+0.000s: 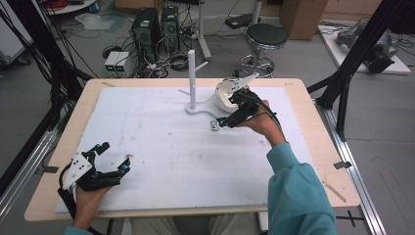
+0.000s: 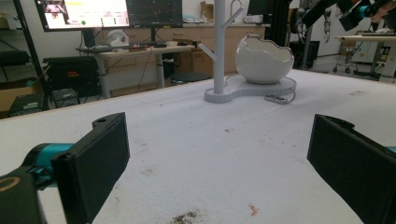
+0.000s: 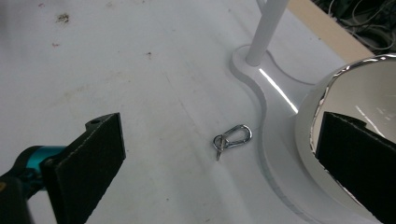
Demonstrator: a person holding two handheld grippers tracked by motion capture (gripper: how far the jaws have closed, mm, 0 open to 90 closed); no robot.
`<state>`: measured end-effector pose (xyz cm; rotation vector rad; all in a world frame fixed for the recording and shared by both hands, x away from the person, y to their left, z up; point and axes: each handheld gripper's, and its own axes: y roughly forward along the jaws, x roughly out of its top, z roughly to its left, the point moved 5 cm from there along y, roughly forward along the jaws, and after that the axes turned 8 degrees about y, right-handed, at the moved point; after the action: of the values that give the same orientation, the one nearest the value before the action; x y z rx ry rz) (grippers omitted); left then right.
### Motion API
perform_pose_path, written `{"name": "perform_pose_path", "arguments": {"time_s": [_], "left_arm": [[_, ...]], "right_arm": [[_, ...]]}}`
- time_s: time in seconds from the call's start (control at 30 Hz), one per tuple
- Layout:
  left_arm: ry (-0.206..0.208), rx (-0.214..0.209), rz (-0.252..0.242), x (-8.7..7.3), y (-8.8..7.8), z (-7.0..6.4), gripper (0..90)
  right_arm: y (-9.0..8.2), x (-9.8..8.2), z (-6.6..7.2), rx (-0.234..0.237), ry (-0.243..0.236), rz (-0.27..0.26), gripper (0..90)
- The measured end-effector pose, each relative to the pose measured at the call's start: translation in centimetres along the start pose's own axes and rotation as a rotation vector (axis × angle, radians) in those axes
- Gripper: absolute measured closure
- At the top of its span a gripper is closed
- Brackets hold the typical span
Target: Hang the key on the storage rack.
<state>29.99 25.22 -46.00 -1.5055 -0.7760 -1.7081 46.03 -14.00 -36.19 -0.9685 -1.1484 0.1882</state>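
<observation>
Right gripper (image 3: 219, 154): jaws spread wide, empty | clip (image 3: 232, 136): on mat between its jaws, beside stand (image 3: 261, 88) | left gripper (image 1: 113, 157): released, well apart

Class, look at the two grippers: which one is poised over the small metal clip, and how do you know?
The right gripper, beside the white stand: the metal clip lies on the table between its open jaws. The left gripper rests near the table's front edge.

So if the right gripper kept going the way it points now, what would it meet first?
Probably the small metal clip lying on the white mat, centred between the open jaws of the right gripper. Depth is hard to judge; the white stand base lies just beside it.
</observation>
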Motion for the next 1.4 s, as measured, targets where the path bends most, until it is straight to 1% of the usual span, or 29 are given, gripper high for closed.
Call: {"name": "perform_pose_path", "arguments": {"time_s": [0.1, 0.13, 0.17, 0.23, 0.3, 0.33, 0.37, 0.4, 0.43, 0.47, 0.53, 0.63, 0.67, 0.7, 0.77, 0.8, 0.83, 0.87, 0.93, 0.97, 1.07, 1.1, 1.13, 1.17, 1.2, 1.23, 1.27, 1.3, 1.4], "left_arm": [[-0.001, 0.0, -0.002, 0.0, 0.0, 0.0, 6.2], [-0.001, 0.0, -0.002, 0.0, 0.0, 0.0, 6.2], [-0.002, 0.0, -0.002, 0.0, 0.0, 0.0, 6.2], [-0.004, 0.0, -0.004, 0.0, 0.0, 0.0, 6.2], [-0.005, 0.0, -0.005, 0.0, 0.0, 0.0, 6.2], [-0.008, 0.001, -0.006, 0.0, 0.0, 0.0, 6.2], [-0.006, -0.001, -0.006, 0.0, 0.0, 0.0, 6.2], [-0.005, 0.0, -0.004, 0.0, -0.1, 0.1, 6.2], [-0.005, 0.0, -0.005, 0.0, -0.1, 0.1, 6.2], [-0.005, 0.0, -0.005, 0.0, -0.1, 0.1, 6.2], [-0.006, -0.001, -0.005, 0.0, -0.1, 0.1, 6.2], [-0.006, -0.001, -0.005, 0.0, -0.1, 0.1, 6.2], [-0.006, -0.001, -0.005, 0.0, -0.1, 0.1, 6.2], [-0.006, -0.001, -0.005, 0.0, -0.1, 0.1, 6.2], [-0.007, -0.001, -0.006, 0.0, -0.1, 0.1, 6.2], [-0.009, 0.0, -0.006, 0.0, -0.1, 0.1, 6.2], [-0.012, -0.001, -0.008, 0.0, -0.1, 0.1, 6.2], [-0.015, 0.0, -0.01, 0.0, -0.1, 0.1, 6.2], [-0.015, 0.001, -0.011, 0.0, -0.1, 0.1, 6.2], [-0.017, 0.0, -0.011, 0.0, -0.1, 0.1, 6.2], [-0.016, -0.001, -0.009, 0.0, -0.1, 0.1, 6.2], [-0.016, -0.001, -0.009, 0.0, -0.1, 0.1, 6.2], [-0.016, -0.001, -0.009, 0.0, -0.1, 0.1, 6.2], [-0.016, -0.001, -0.009, 0.0, -0.1, 0.1, 6.2], [-0.017, -0.001, -0.009, 0.0, -0.1, 0.1, 6.2], [-0.018, -0.002, -0.009, 0.0, -0.1, 0.1, 6.2], [-0.018, -0.002, -0.009, 0.0, -0.1, 0.1, 6.2], [-0.018, -0.001, -0.009, 0.0, -0.1, 0.1, 6.2], [-0.021, -0.001, -0.01, 0.0, -0.1, 0.1, 6.2]], "right_arm": [[1.1, -0.2, -0.1, 0.008, 0.005, 0.031, 0.7], [1.1, -0.2, -0.1, 0.008, 0.005, 0.031, 0.7], [1.6, -0.2, -0.1, 0.008, 0.014, 0.047, 0.7], [1.8, -0.3, -0.1, 0.007, 0.016, 0.051, 0.7], [2.2, -0.3, -0.1, 0.008, 0.017, 0.062, 0.7], [2.3, -0.4, -0.1, 0.006, 0.028, 0.071, 0.7], [2.5, -0.4, -0.1, 0.01, 0.026, 0.078, 0.6], [2.8, -0.5, -0.2, 0.002, 0.032, 0.085, 0.7], [3.2, -0.6, -0.2, -0.006, 0.035, 0.109, 0.7], [3.4, -0.6, -0.2, -0.016, 0.035, 0.117, 0.7], [3.6, -0.7, -0.3, -0.017, 0.031, 0.127, 0.7], [4.2, -0.7, -0.3, -0.03, 0.044, 0.139, 0.7], [4.3, -0.7, -0.2, -0.028, 0.046, 0.146, 0.7], [4.5, -0.7, -0.3, -0.031, 0.044, 0.15, 1.1], [5.1, -0.8, -0.3, -0.032, 0.071, 0.169, 3.7], [5.1, -0.8, -0.3, -0.032, 0.071, 0.169, 3.7], [5.2, -0.8, -0.2, -0.035, 0.079, 0.184, 3.9], [5.4, -0.8, -0.3, -0.03, 0.07, 0.18, 4.1], [6.0, -1.0, -0.4, -0.036, 0.084, 0.21, 4.5], [6.0, -1.0, -0.4, -0.036, 0.084, 0.21, 4.5], [6.6, -1.3, -0.6, -0.042, 0.093, 0.241, 5.1], [6.7, -1.4, -0.6, -0.044, 0.1, 0.252, 5.4], [6.9, -1.6, -0.7, -0.046, 0.121, 0.267, 6.0], [6.9, -1.6, -0.7, -0.046, 0.121, 0.267, 6.0], [7.2, -1.7, -0.9, -0.034, 0.129, 0.277, 8.7], [7.2, -1.7, -0.9, -0.034, 0.129, 0.277, 8.7], [7.2, -1.8, -0.9, -0.036, 0.135, 0.287, 11.5], [7.3, -1.9, -1.0, -0.039, 0.13, 0.292, 14.1], [7.4, -2.0, -1.1, -0.042, 0.137, 0.305, 15.4]]}}
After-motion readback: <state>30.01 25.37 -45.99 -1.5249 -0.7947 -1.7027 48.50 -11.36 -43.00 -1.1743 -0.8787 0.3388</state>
